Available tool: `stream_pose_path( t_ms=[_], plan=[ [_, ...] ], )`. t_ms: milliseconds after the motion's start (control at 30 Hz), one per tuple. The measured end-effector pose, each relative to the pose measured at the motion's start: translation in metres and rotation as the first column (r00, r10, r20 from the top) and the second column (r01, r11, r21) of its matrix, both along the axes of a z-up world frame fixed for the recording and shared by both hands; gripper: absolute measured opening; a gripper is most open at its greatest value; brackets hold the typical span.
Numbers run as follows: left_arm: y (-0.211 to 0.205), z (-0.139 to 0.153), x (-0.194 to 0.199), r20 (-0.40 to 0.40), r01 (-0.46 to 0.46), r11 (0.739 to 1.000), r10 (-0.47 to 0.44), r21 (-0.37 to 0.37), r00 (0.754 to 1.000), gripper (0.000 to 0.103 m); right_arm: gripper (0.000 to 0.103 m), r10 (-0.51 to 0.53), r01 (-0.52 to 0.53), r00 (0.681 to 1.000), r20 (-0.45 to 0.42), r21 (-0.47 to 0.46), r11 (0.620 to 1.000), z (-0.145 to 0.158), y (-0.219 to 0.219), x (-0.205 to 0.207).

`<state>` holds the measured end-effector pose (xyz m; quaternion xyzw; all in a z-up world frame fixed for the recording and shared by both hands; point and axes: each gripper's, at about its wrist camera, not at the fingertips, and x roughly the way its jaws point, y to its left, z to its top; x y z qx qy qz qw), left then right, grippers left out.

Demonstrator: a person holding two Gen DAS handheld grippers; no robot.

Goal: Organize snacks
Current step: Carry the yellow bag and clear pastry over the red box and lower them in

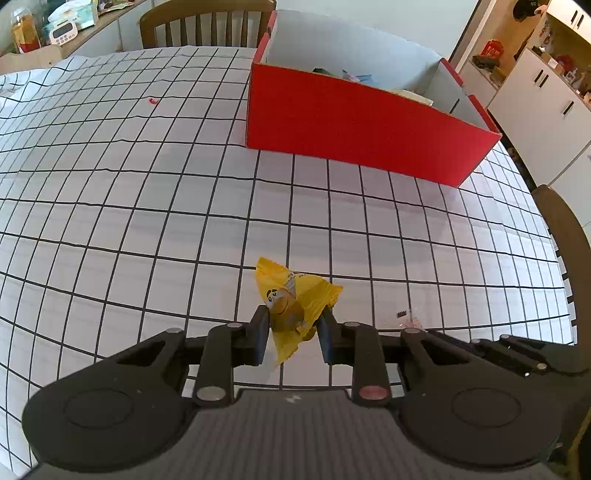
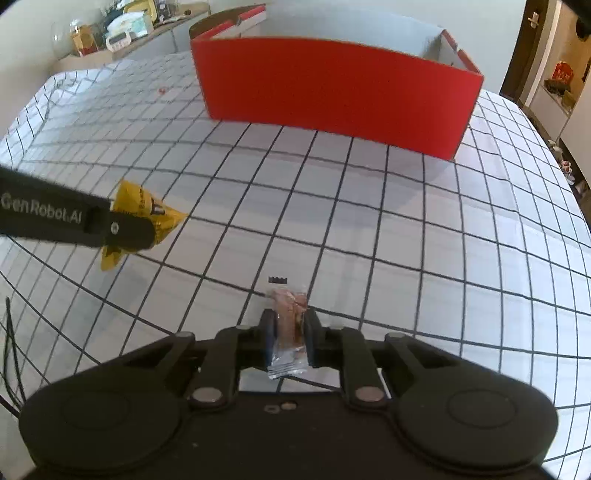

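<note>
My left gripper (image 1: 293,328) is shut on a yellow candy packet (image 1: 295,306) with a cartoon face, held above the checked tablecloth. It also shows in the right wrist view (image 2: 155,218), at the left. My right gripper (image 2: 289,332) is shut on a small clear-wrapped brown snack bar (image 2: 288,325). A red cardboard box (image 1: 354,125) with white inner walls stands ahead of both grippers, open on top, with several snacks inside. In the right wrist view the box (image 2: 332,96) fills the far middle.
A white tablecloth with black grid (image 1: 147,206) covers the table. A small red scrap (image 1: 152,100) lies far left. Wooden chairs stand behind the box (image 1: 207,22) and at the right edge (image 1: 565,229). A cluttered counter (image 1: 55,29) and white cabinets (image 1: 535,96) are beyond.
</note>
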<state>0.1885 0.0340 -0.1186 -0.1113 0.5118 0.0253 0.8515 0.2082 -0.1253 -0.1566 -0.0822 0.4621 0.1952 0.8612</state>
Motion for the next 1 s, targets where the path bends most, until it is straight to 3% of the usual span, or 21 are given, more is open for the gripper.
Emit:
stream_pose_path(
  t_ms=[300, 700, 1000],
  plan=[
    [-0.004, 0.038, -0.007, 0.067, 0.009, 1.000, -0.009, -0.006, 0.998, 0.027, 0.014, 0.024, -0.029, 0.999, 0.045, 0.119, 0.992, 0.055, -0.015, -0.006],
    [-0.015, 0.103, 0.009, 0.179, 0.022, 1.000, -0.024, 0.015, 0.984, 0.027, 0.014, 0.041, -0.075, 0.982, 0.184, 0.182, 0.981, 0.121, -0.024, 0.006],
    [-0.027, 0.135, 0.041, 0.228, 0.030, 0.998, -0.042, 0.054, 0.973, 0.027, 0.014, 0.034, -0.086, 0.968, 0.250, 0.200, 0.976, 0.158, -0.027, 0.031]
  ],
)
